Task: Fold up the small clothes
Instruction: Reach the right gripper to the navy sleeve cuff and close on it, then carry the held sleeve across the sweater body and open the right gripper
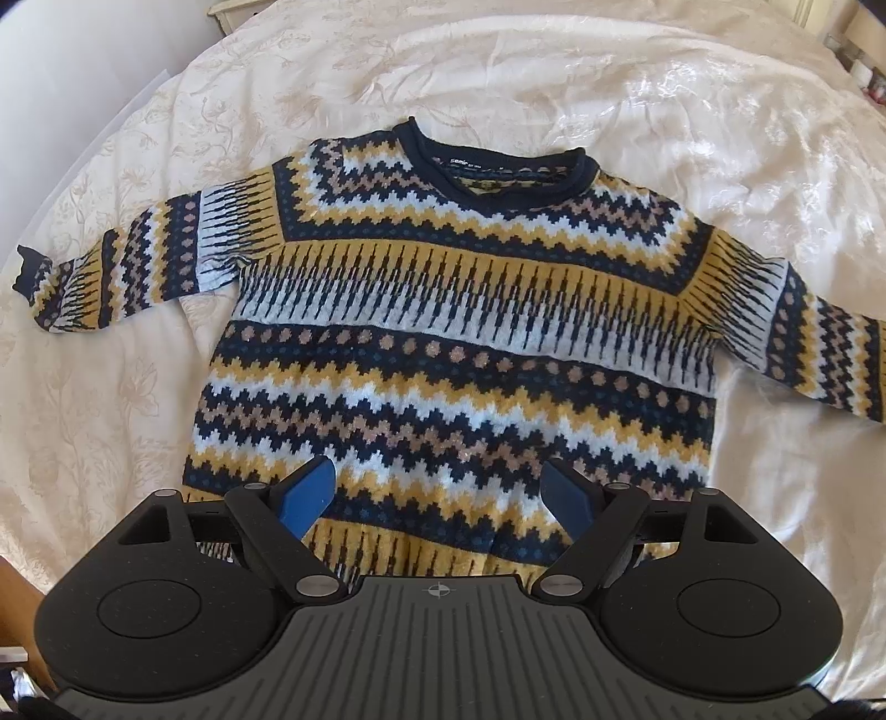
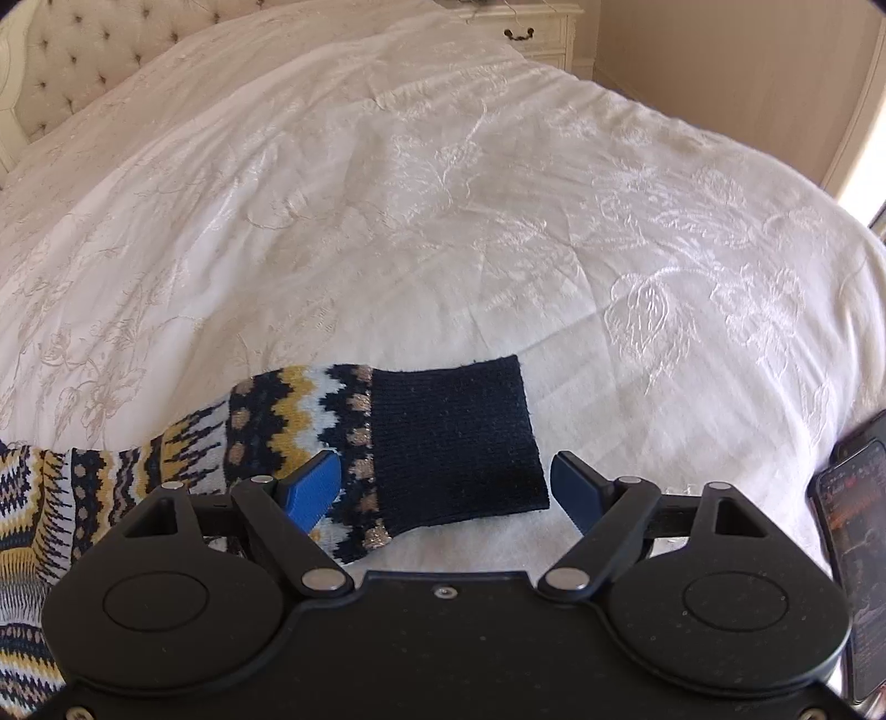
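A small knitted sweater [image 1: 443, 332] in navy, mustard, white and tan zigzags lies flat on the white bedspread [image 1: 692, 111], neck away from me, both sleeves spread out. My left gripper [image 1: 437, 487] hovers open over the sweater's hem, nothing between its blue fingers. In the right wrist view the sweater's right sleeve [image 2: 277, 437] ends in a navy cuff [image 2: 454, 437]. My right gripper [image 2: 443, 482] stands open straddling that cuff, left finger over the patterned part, right finger just past the cuff's edge.
The embroidered white bedspread [image 2: 498, 221] stretches far around the sweater. A phone [image 2: 853, 554] with a lit screen lies at the right edge. A tufted headboard [image 2: 83, 61] and a cream nightstand [image 2: 537, 33] stand at the back.
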Available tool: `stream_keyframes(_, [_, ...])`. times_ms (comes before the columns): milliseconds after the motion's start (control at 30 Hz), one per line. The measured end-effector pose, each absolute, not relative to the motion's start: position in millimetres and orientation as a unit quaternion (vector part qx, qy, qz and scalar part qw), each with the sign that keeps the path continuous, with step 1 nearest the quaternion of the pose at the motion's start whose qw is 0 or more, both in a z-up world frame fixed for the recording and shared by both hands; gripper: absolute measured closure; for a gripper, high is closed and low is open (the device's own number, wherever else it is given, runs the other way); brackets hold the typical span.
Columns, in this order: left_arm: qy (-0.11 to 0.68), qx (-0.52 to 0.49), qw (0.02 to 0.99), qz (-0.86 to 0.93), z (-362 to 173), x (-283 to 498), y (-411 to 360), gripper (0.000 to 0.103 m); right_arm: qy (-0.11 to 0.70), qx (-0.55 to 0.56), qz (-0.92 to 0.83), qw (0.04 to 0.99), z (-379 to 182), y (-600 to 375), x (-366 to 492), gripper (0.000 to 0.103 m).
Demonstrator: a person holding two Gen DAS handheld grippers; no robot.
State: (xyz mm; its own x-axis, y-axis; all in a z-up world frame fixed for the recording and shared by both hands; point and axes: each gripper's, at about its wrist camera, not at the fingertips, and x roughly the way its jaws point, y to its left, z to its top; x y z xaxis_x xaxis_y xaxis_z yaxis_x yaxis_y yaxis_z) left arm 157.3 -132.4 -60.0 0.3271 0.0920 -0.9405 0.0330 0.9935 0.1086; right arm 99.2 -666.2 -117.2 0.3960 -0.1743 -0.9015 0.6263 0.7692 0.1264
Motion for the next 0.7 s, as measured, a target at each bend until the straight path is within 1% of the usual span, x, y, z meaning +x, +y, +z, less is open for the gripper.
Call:
stream_keyframes(133, [0.581,0.062,0.811,0.022,-61.4,160.6,-134.1,0.022,0.483,0.258,-0.241,0.801,-129.1,-673.9,96.3,0.021])
stream_keyframes(200, [0.581,0.064,0.811,0.023,-61.9,161.6,-134.0,0.022,0.476,0.270,-0.239,0.802,-129.3,-674.8,96.5,0.026])
stream_keyframes(233, [0.581,0.064,0.811,0.023,-62.5,162.3,-133.7,0.022,0.474,0.272,-0.236,0.803,-128.5,-674.3,97.2,0.033])
stream_keyframes(267, [0.582,0.063,0.810,0.024,-63.2,163.1,-133.2,0.022,0.472,0.273,-0.227,0.807,-127.4,-671.1,100.1,0.043])
stream_keyframes(300, [0.584,0.063,0.809,0.024,-64.1,163.9,-132.5,0.022,0.472,0.274,-0.218,0.809,-126.7,-670.9,103.1,0.048])
stream_keyframes(367, [0.584,0.060,0.809,0.022,-65.6,164.9,-131.2,0.022,0.475,0.263,-0.210,0.813,-122.6,-664.5,109.9,0.064])
stream_keyframes(467, [0.583,0.059,0.810,0.017,-66.7,165.9,-127.7,0.022,0.477,0.238,-0.210,0.819,-112.7,-650.6,117.4,0.076])
stream_keyframes(700, [0.574,0.054,0.817,0.003,-67.4,170.4,-104.9,0.022,0.450,0.224,-0.184,0.845,-73.9,-602.7,138.4,0.078])
